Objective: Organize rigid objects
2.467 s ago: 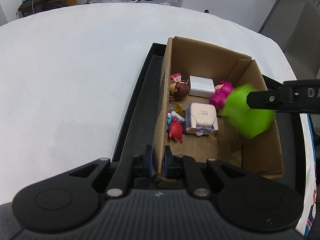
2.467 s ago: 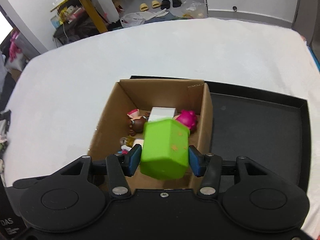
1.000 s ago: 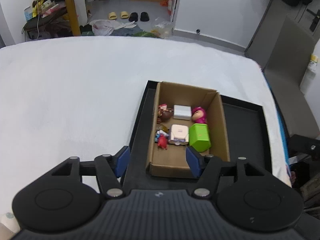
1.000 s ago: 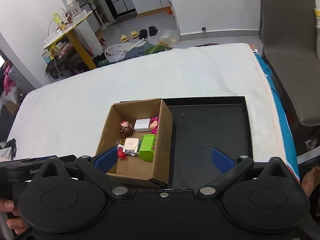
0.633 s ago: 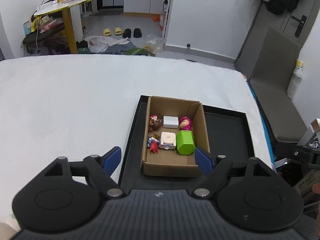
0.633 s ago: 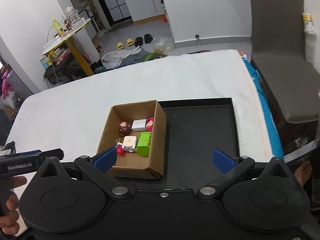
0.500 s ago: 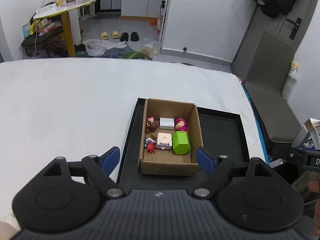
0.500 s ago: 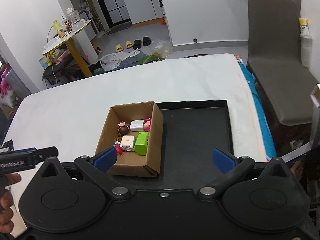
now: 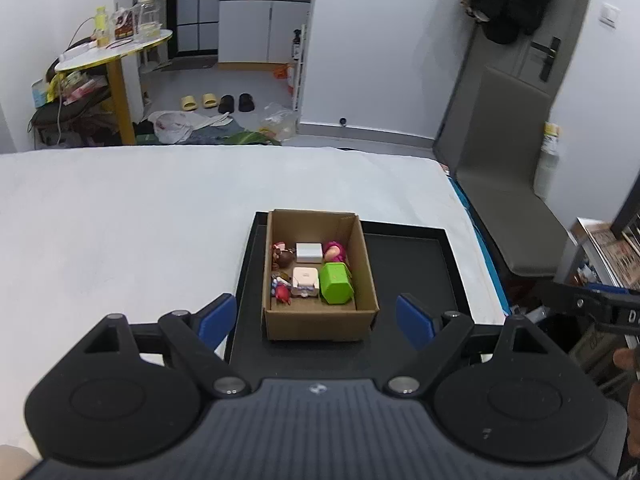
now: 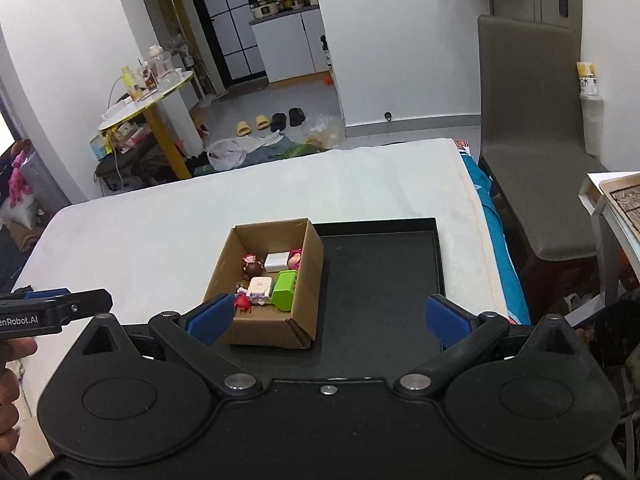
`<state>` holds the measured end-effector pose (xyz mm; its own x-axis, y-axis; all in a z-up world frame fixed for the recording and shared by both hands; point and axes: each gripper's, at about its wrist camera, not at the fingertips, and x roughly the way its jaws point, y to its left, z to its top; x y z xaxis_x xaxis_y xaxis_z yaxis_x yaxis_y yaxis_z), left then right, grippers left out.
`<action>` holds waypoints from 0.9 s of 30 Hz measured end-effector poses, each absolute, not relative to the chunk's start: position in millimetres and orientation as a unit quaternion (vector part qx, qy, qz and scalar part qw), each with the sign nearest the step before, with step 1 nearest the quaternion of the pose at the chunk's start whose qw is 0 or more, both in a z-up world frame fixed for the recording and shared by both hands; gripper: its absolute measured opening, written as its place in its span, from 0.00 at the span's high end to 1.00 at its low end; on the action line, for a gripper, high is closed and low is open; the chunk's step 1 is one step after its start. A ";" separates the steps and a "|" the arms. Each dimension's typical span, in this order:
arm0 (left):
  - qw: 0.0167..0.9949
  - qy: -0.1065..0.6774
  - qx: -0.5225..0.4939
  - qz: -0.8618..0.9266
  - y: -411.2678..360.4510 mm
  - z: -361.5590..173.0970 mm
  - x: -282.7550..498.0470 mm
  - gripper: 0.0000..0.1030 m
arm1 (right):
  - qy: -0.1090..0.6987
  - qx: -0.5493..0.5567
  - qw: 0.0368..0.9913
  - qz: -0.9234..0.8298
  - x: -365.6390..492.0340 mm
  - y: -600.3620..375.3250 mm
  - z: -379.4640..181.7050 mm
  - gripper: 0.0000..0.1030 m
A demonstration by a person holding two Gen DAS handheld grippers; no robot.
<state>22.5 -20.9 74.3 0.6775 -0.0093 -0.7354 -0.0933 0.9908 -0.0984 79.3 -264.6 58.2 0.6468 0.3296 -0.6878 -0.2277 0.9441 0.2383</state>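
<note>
The green block (image 9: pixel 337 282) lies inside the cardboard box (image 9: pixel 320 322) on the black tray (image 9: pixel 412 268), beside small toys. The left gripper (image 9: pixel 316 320) is opening, nothing between its jaws. The right gripper (image 10: pixel 326 316) is spread wide and empty. Both now sit farther back from the box than a second ago.

box (image 9: pixel 320 322) brown | block (image 9: pixel 337 282) green | tray (image 9: pixel 408 256) black | fingers (image 9: pixel 414 321) blue

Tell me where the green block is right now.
In the left wrist view the green block lies inside the cardboard box, at its right wall, beside the white cube and below the pink figure.
</note>
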 end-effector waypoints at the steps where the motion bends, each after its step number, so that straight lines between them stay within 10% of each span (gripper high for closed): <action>1: 0.914 0.400 -0.064 0.022 -21.3 74.5 19.5 0.16 | 0.390 0.068 0.906 0.153 76.2 -266.2 57.8 0.00; 27: 0.912 0.409 -0.040 -0.002 -31.9 75.3 -20.5 0.16 | 0.431 0.057 0.889 0.141 33.4 -261.3 37.4 0.00</action>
<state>-20.5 -31.9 75.3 0.6650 -0.0371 -0.7459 -0.0282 0.9968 -0.0747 33.4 -261.3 37.4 0.5881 0.2999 -0.7511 -0.2011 0.9538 0.2234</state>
